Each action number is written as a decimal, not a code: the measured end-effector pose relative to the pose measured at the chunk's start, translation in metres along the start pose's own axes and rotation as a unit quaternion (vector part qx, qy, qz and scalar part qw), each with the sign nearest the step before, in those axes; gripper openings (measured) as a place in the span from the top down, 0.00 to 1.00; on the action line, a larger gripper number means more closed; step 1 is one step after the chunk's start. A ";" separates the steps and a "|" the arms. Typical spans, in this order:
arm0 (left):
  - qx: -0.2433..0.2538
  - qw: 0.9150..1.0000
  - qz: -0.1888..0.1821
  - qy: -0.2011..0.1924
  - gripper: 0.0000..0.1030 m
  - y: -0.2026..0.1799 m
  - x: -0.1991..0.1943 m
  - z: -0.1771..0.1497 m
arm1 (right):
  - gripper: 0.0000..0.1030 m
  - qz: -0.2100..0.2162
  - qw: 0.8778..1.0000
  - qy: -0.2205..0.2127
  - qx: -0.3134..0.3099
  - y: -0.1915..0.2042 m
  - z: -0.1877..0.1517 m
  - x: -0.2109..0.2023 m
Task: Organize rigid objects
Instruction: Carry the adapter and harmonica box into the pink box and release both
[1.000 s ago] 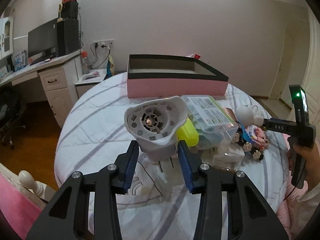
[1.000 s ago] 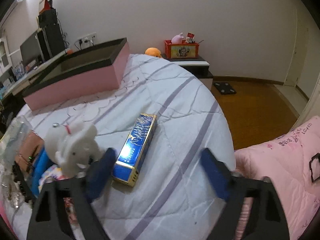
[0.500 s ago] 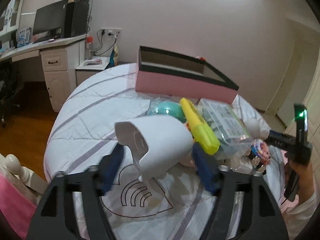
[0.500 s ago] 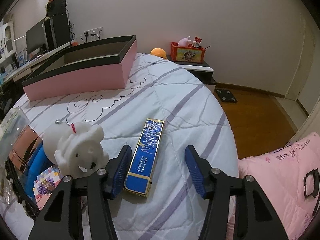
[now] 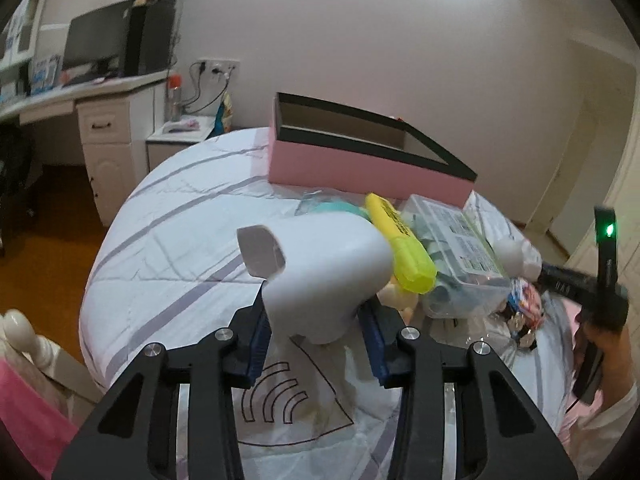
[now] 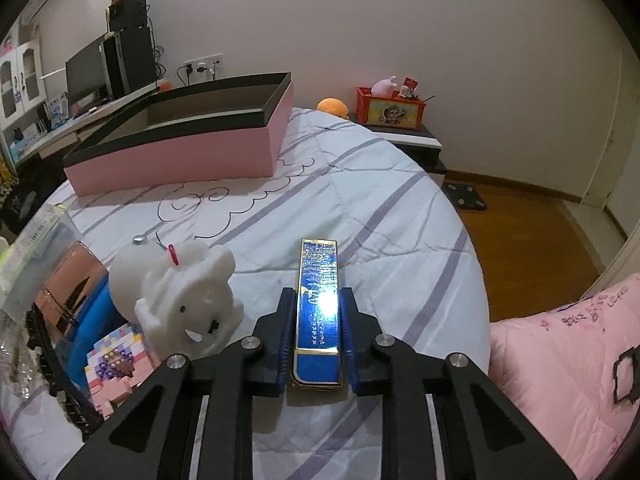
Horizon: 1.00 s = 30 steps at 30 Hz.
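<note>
Left wrist view: left gripper clamped on a white elbow-shaped plastic housing, held above the striped bedspread; beyond it lie a yellow highlighter, a clear plastic box and the open pink storage box. Right wrist view: right gripper closed on a blue gold-edged case lying on the bedspread, beside a white elephant figure.

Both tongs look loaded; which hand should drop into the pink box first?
Probably the left. Its tongs grip the white plastic housing, with the pink box straight ahead. The right tongs pinch the blue case, but the box sits off to their left.
</note>
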<state>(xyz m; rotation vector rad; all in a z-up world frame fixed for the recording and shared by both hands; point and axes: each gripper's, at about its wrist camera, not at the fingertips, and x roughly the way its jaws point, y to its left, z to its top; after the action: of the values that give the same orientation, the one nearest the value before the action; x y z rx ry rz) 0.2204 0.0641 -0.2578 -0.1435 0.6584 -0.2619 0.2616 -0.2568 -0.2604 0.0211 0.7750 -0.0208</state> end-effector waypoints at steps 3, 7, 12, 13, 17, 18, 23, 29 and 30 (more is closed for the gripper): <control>0.011 1.000 0.004 -0.003 0.60 -0.003 -0.004 0.000 | 0.80 0.014 1.000 -0.002 0.011 -0.004 -0.002 -0.003; 0.010 1.000 0.001 -0.018 0.61 -0.004 -0.016 0.003 | 0.80 0.025 0.999 -0.009 0.021 -0.007 -0.004 -0.009; 0.010 1.000 -0.015 -0.021 0.62 -0.004 -0.021 0.009 | 0.80 0.044 0.998 -0.018 0.028 -0.008 0.000 -0.017; 0.010 1.000 -0.012 -0.024 0.62 -0.005 -0.021 0.010 | 0.80 0.046 0.998 -0.020 0.029 -0.008 0.000 -0.018; 0.005 0.999 -0.032 -0.030 0.62 -0.006 -0.025 0.016 | 0.80 0.056 0.997 -0.028 0.032 -0.010 0.004 -0.023; 0.008 0.999 -0.035 -0.032 0.62 -0.008 -0.026 0.019 | 0.80 0.060 0.997 -0.030 0.034 -0.011 0.006 -0.023; 0.039 0.997 -0.057 -0.043 0.62 -0.027 -0.020 0.054 | 0.80 0.075 0.996 -0.043 0.029 -0.009 0.028 -0.026; 0.089 0.991 -0.088 -0.038 0.62 -0.052 0.019 0.117 | 0.80 0.098 0.993 -0.063 0.004 0.010 0.082 -0.021; 0.090 0.991 -0.098 -0.030 0.62 -0.054 0.030 0.128 | 0.80 0.099 0.993 -0.062 -0.007 0.018 0.094 -0.017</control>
<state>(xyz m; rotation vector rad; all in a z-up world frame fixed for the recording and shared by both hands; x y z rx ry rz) 0.3123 0.0096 -0.1635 -0.0425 0.5578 -0.5026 0.3160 -0.2416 -0.1813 0.0825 0.6451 0.1695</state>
